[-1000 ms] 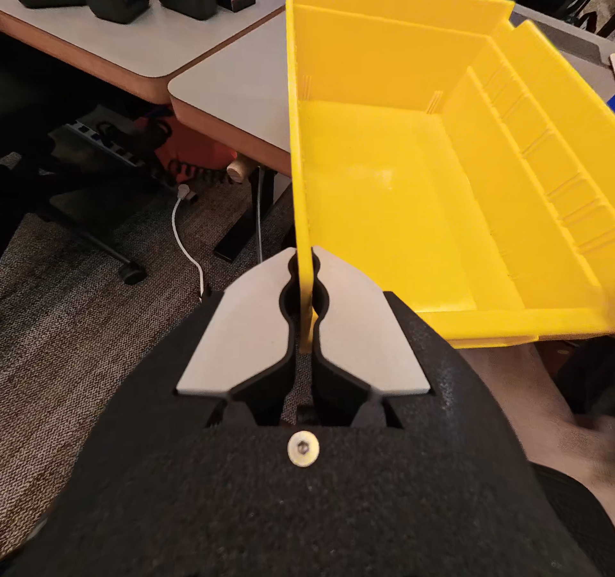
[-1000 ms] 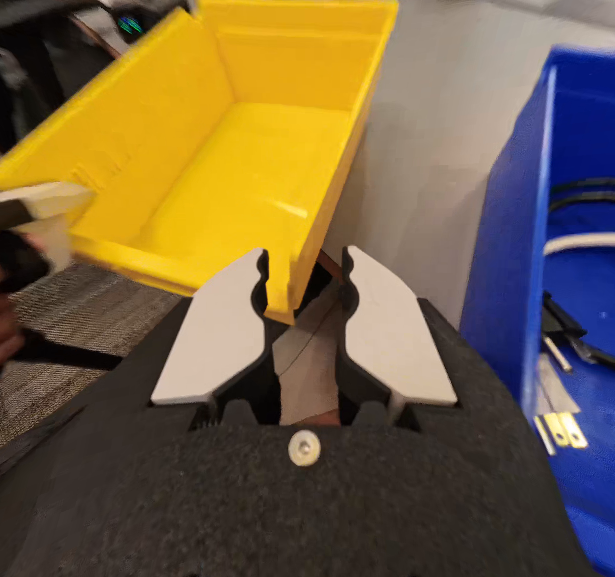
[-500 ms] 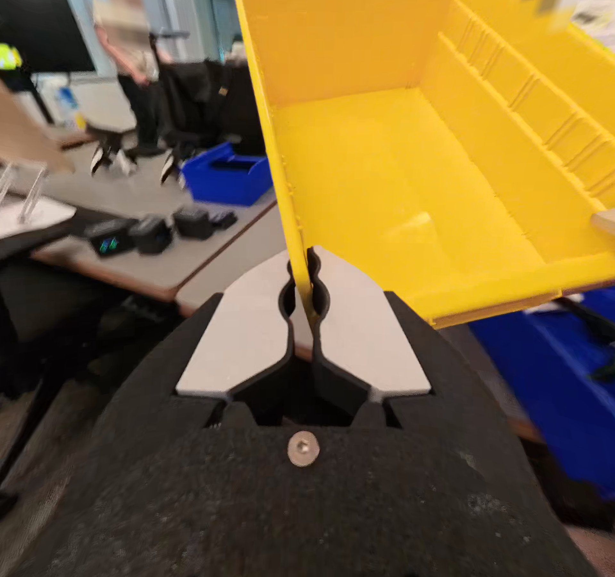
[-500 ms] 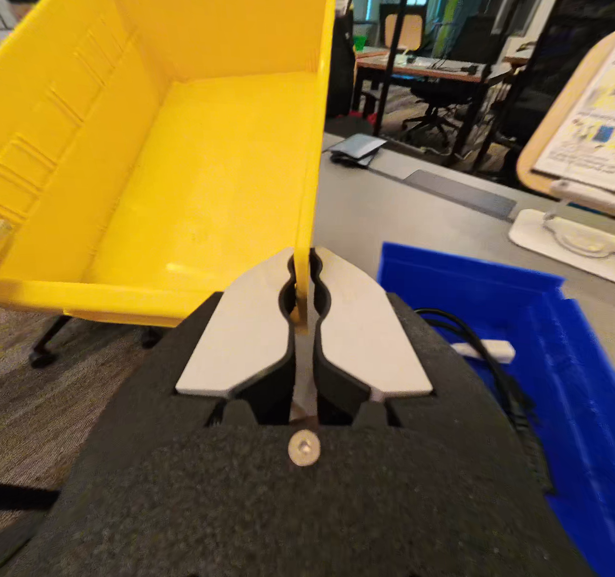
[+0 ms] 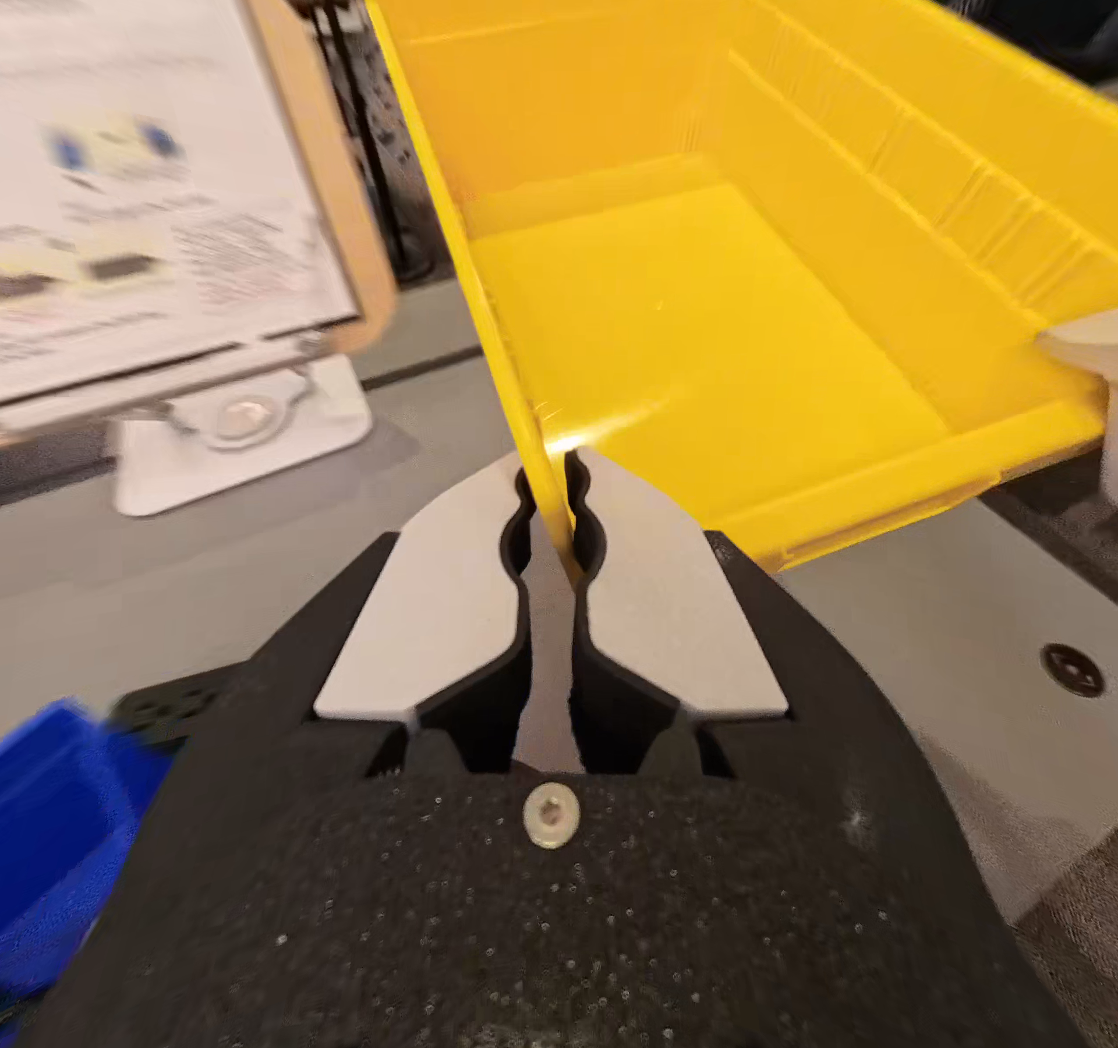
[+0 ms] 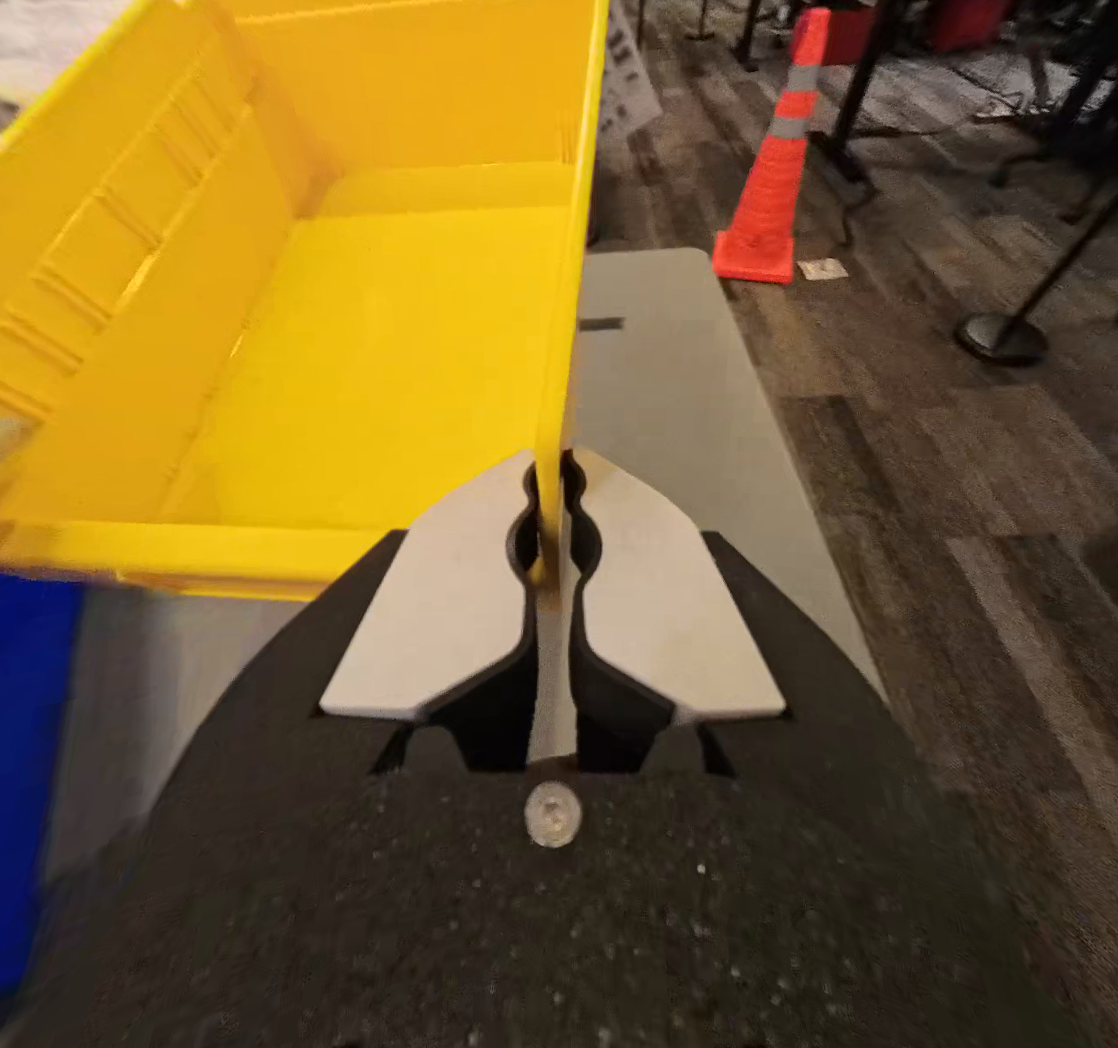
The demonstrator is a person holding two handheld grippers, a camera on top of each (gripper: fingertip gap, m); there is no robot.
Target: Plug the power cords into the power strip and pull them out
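Left gripper (image 5: 549, 520) clenched on the left side wall of a yellow bin (image 5: 714, 317), the thin wall pinched between the two grey fingers (image 5: 447, 589) near the bin's front corner. Right gripper (image 6: 550, 520) clamped likewise on the opposite side wall of the same yellow bin (image 6: 375, 341), the wall standing edge-on in the narrow slot between its fingers (image 6: 665, 595). Bin empty inside, ribbed along one long wall, carried between the two grippers above a grey bench (image 5: 944, 680), with its front lip tilted slightly toward the cameras. A pale fingertip of the other gripper (image 5: 1083, 341) just visible at the far right edge of the left wrist view, at the bin's opposite wall.

Ahead and to the left of the left gripper, a blurred printed sheet on a board (image 5: 151, 172), propped on a white stand (image 5: 242, 420) on the bench. Below and left of that gripper, part of a blue bin (image 5: 54, 837), smeared by motion. A small dark round fitting (image 5: 1072, 670) in the bench surface to the right.

To the right of the right gripper, beyond the bench edge (image 6: 683, 365), dark wood-pattern floor (image 6: 907, 474) with an orange traffic cone (image 6: 771, 172) and a round black post base (image 6: 1001, 336). A strip of blue (image 6: 30, 747) at the lower left.

No power cords or power strip visible in either view; position cannot be told.
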